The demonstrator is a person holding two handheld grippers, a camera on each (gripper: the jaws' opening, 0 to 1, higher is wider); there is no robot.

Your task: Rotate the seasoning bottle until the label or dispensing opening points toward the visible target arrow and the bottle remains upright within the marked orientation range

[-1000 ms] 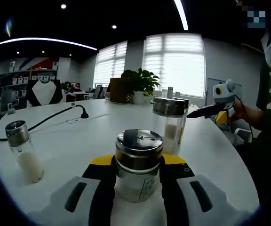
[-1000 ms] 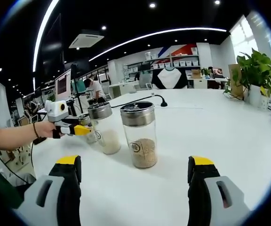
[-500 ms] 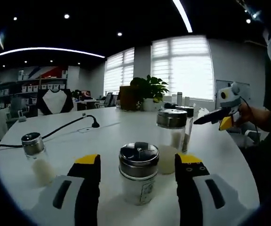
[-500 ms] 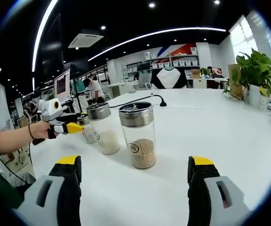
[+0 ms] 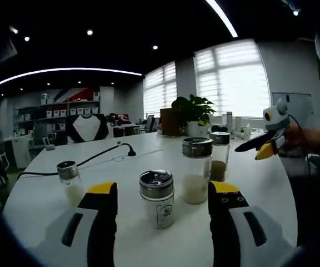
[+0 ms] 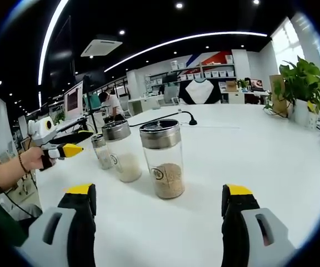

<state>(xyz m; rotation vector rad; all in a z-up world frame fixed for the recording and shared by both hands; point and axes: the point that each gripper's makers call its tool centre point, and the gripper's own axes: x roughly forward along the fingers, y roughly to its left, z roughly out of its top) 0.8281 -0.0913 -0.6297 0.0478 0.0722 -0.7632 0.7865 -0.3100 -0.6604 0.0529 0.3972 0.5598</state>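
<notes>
Seasoning bottle (image 5: 156, 198) upright (label facing camera) — between wide-apart left hand-held gripper (image 5: 161, 196); right hand-held gripper (image 6: 159, 198) likewise wide

Left gripper view: seasoning bottle (image 5: 156, 198) upright on the table (image 5: 260, 183), ahead of and between the left gripper's (image 5: 161, 203) spread jaws, touching neither; small shaker (image 5: 70, 181) to its left, two taller jars (image 5: 196, 169) behind and to its right, one jar behind the other; cable (image 5: 93, 159) and potted plant (image 5: 193, 113) farther back. Right gripper view: right gripper (image 6: 159, 207) with parted jaws before a row of three containers, brown-filled jar (image 6: 164, 158) nearest.
</notes>
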